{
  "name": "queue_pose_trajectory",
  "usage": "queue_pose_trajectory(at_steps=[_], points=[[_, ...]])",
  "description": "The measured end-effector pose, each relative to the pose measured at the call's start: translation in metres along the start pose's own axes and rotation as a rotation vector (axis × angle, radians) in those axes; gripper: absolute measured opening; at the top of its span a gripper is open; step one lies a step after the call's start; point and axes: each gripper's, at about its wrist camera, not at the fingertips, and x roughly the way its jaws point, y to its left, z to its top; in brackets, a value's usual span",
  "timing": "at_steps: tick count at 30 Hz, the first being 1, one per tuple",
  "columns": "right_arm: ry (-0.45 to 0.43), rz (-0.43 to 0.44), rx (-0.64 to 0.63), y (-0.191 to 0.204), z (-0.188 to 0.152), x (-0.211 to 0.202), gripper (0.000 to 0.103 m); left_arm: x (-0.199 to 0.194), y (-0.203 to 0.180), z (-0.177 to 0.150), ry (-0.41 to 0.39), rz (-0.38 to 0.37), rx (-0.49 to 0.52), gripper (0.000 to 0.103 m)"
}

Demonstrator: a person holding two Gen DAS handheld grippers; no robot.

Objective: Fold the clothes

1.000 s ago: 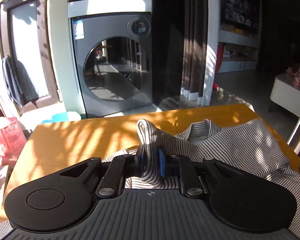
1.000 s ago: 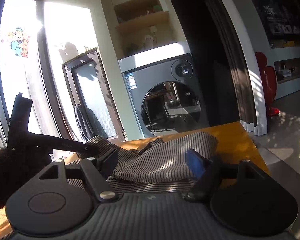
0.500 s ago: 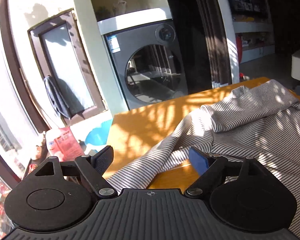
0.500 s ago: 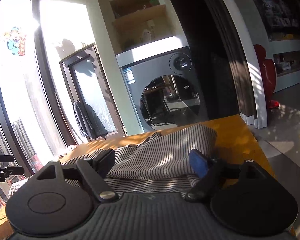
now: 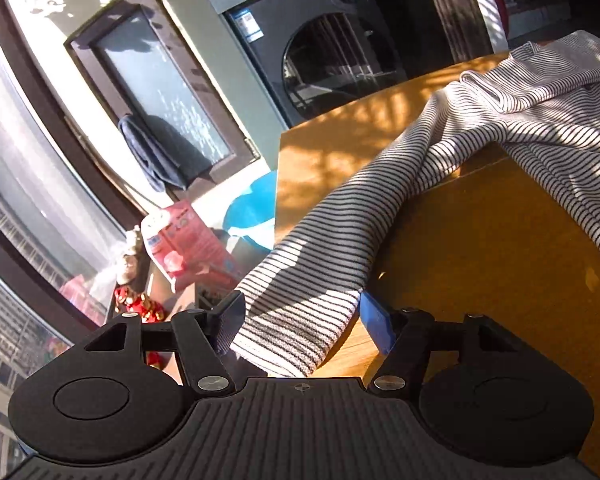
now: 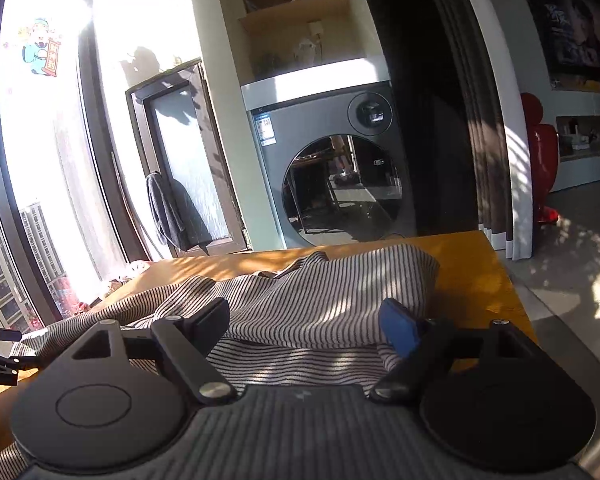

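Through my left wrist camera, my left gripper (image 5: 296, 316) sits low and tilted at the orange wooden desk (image 5: 480, 240) edge, jaws spread wide around the cuff of the grey-and-white striped knit top (image 5: 380, 200), not pinching it. Through my right wrist camera, my right gripper (image 6: 306, 322) is level, jaws apart over the same top (image 6: 320, 296) heaped on the desk (image 6: 472, 276).

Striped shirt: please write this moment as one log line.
left gripper: open, around sleeve cuff | right gripper: open | striped shirt: on table
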Motion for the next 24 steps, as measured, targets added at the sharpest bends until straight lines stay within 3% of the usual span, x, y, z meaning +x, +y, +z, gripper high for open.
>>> queue_pose_trajectory(at_steps=[2, 4, 6, 8, 10, 12, 15, 17, 18, 19, 20, 21, 24], points=[[-0.008, 0.021, -0.041, 0.009, 0.006, -0.008, 0.083, 0.000, 0.006, 0.002, -0.011, 0.003, -0.030, 0.007], [-0.026, 0.047, -0.070, 0.017, 0.013, -0.018, 0.083, -0.007, 0.011, 0.007, -0.057, 0.018, -0.059, 0.006], [-0.052, 0.066, -0.085, 0.022, 0.019, -0.025, 0.083, -0.034, 0.026, 0.033, -0.145, -0.044, -0.183, 0.006], [-0.070, 0.074, -0.094, 0.025, 0.022, -0.031, 0.083, -0.059, 0.040, 0.063, -0.216, -0.198, -0.327, 0.005], [-0.081, 0.072, -0.096, 0.027, 0.023, -0.034, 0.083, -0.077, 0.039, 0.092, -0.283, -0.367, -0.409, 0.002], [-0.076, 0.077, -0.087, 0.028, 0.023, -0.037, 0.083, -0.093, 0.024, 0.119, -0.344, -0.537, -0.440, 0.002], [-0.047, 0.100, -0.062, 0.027, 0.018, -0.043, 0.083, -0.108, -0.010, 0.150, -0.381, -0.730, -0.439, 0.005], [-0.011, 0.127, -0.030, 0.027, 0.015, -0.044, 0.083, -0.114, -0.023, 0.161, -0.379, -0.767, -0.453, 0.010], [0.009, 0.145, -0.010, 0.028, 0.014, -0.045, 0.078, -0.113, -0.023, 0.161, -0.378, -0.758, -0.458, 0.018], [0.044, 0.181, 0.009, 0.031, 0.013, -0.042, 0.061, -0.112, -0.023, 0.160, -0.376, -0.750, -0.463, 0.026], [0.080, 0.217, 0.029, 0.035, 0.012, -0.040, 0.053, -0.111, -0.023, 0.160, -0.374, -0.738, -0.466, 0.042], [0.112, 0.256, 0.032, 0.041, 0.010, -0.036, 0.044, -0.109, -0.022, 0.154, -0.363, -0.685, -0.433, 0.050], [0.128, 0.298, -0.037, 0.064, 0.006, -0.031, 0.043, -0.103, -0.020, 0.134, -0.319, -0.529, -0.320, 0.060]])
